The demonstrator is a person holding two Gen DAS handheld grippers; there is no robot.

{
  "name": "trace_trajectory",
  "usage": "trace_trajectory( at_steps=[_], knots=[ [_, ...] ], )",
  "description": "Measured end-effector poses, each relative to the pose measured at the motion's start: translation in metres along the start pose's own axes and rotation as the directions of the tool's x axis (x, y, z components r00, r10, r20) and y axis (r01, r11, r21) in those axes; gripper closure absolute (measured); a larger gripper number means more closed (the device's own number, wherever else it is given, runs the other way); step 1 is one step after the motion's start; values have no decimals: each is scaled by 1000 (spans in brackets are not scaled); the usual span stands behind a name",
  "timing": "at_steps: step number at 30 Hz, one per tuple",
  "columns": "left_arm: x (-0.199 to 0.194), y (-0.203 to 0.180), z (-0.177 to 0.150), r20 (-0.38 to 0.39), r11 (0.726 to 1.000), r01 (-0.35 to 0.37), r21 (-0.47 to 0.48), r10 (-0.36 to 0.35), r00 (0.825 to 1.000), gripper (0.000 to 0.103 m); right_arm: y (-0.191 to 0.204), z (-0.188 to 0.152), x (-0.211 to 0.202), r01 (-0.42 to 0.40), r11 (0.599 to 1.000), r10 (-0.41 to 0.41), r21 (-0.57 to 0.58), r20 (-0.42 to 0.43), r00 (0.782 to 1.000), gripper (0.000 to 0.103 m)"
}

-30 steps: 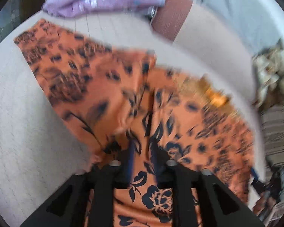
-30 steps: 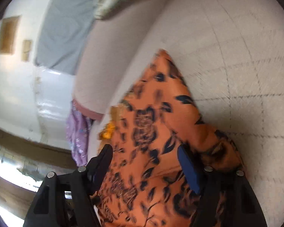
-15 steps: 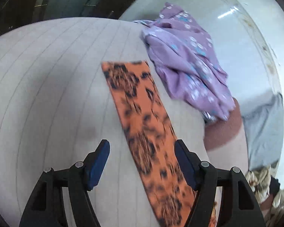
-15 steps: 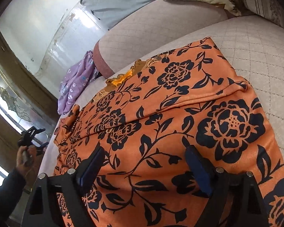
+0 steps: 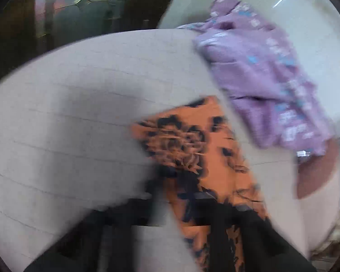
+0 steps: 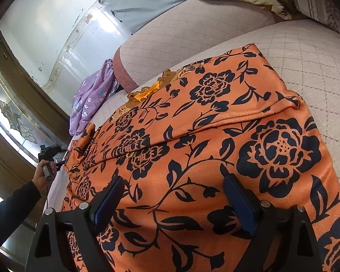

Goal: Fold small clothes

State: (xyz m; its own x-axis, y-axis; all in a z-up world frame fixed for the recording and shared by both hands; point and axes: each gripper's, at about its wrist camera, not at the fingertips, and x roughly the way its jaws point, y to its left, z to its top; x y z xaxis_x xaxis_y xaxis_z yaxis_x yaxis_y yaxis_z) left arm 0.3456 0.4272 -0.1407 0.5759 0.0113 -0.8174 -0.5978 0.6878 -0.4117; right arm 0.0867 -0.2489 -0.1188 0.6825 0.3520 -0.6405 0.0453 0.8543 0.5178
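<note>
Left wrist view, badly blurred: the left tongs (image 5: pixel 192 206) sit at bottom centre over a strip of the orange floral garment (image 5: pixel 199 149); their opening cannot be told. A purple garment (image 5: pixel 267 90) lies upper right.

Right wrist view: the right tongs (image 6: pixel 172 204) gape wide, empty, above the orange floral garment (image 6: pixel 215 136) spread across the quilted sofa (image 6: pixel 306 52).

Quilted sofa seat (image 6: pixel 306 52): orange floral garment (image 6: pixel 215 124) spread flat; purple garment (image 6: pixel 90 95) at edge.
</note>
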Motion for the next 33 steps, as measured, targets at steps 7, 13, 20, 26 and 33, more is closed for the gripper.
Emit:
trace_trajectory(
  at_steps=[7,13,20,26,33],
  knots=[
    [-60,-59,-9,123,985,-25,170,4,992,100,-1,0,-1,-10,1000,10,6,4,1000,11],
    [-215,-186,-82,234,835,187,517,-348,908,100,-3,0,-3,-28,999,27,16,15,1000,12],
    [-285,-325,-250,-65,531,438,726,-580,812,99,-6,1,-6,-48,999,47,25,24,999,12],
    [-189,-358,-381,-377,437,460,773,-267,887,36,-9,1,-9,-69,997,68,38,32,997,12],
    [-156,-247,-327,-221,701,297,649,-200,955,37,-11,2,-12,-89,995,87,52,39,995,12]
  ],
)
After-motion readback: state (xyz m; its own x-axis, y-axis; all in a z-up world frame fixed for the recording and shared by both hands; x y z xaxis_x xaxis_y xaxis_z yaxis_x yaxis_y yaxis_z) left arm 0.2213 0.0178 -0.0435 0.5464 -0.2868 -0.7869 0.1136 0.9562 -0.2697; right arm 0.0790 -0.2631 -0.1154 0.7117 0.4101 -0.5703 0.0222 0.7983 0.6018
